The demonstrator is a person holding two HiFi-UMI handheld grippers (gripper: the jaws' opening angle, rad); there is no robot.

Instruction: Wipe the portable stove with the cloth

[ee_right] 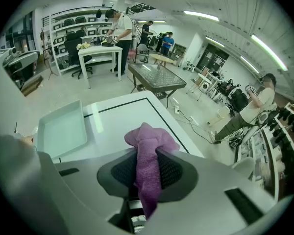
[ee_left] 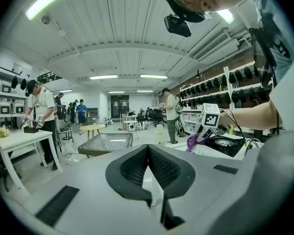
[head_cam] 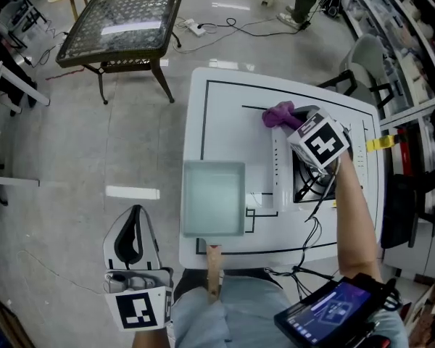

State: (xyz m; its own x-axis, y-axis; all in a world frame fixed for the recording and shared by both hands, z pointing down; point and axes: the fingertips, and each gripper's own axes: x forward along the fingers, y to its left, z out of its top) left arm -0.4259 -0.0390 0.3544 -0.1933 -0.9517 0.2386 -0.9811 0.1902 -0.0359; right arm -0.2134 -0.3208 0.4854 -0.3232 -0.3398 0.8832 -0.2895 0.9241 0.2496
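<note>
My left gripper (head_cam: 134,220) hangs low at my side, well clear of the white table (head_cam: 217,93). Its own view shows the two pads pressed together at the tips with nothing between them, so it plays no part for now. On the table's near left sits a pale tray (head_cam: 214,198), empty as far as I can see, and just right of it lies the portable stove (head_cam: 281,180). Its white body runs front to back, and the dark burner grate is partly covered by my right arm.

At the stove's far end is the purple cloth (ee_right: 148,140), bunched and pinched firmly between the jaws of my right gripper (head_cam: 293,124), with a wad sticking out past the fingertips. From overhead I cannot quite tell whether that wad touches the stove top or hovers just above its far edge.

I judge the pickup done and the wiping at or near its start. Next I would press the wad down onto the stove's surface and draw it along the white body toward me, keeping the grip tight and staying off the grate's prongs.
</note>
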